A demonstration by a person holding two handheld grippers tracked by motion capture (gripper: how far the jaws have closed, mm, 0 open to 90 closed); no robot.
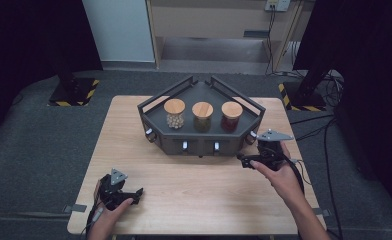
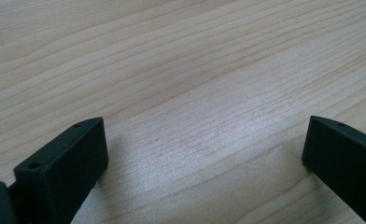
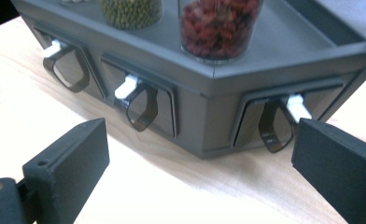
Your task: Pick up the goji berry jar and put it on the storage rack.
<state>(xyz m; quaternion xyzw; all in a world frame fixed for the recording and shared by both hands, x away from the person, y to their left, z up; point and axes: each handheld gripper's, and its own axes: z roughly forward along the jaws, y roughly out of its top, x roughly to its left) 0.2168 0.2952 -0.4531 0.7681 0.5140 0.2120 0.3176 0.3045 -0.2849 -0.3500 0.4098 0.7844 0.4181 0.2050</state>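
Approach step, seen from the high view: the right tongs (image 1: 246,162) are held released, with nothing between the jaws, just beside the grey drawer stand (image 1: 201,142), at the 4 o'clock corner of it. The left tongs (image 1: 129,195) rest at 7 o'clock on the worktop (image 1: 194,190), well apart from the stand. Three cork-lidded jars are carried on the stand's tray.

In the left gripper view, the jaws are seen spread wide over bare worktop (image 2: 181,70), gripping nothing.

In the right gripper view, detail lost from above is supplied: the right-hand drawer handle (image 3: 275,123), a dark loop with a white tab, lies at 2 o'clock just inside the right jaw. The red-filled jar (image 3: 218,25) stands at 12 o'clock. The next move is judged to call for centring the jaws on that loop before closing.
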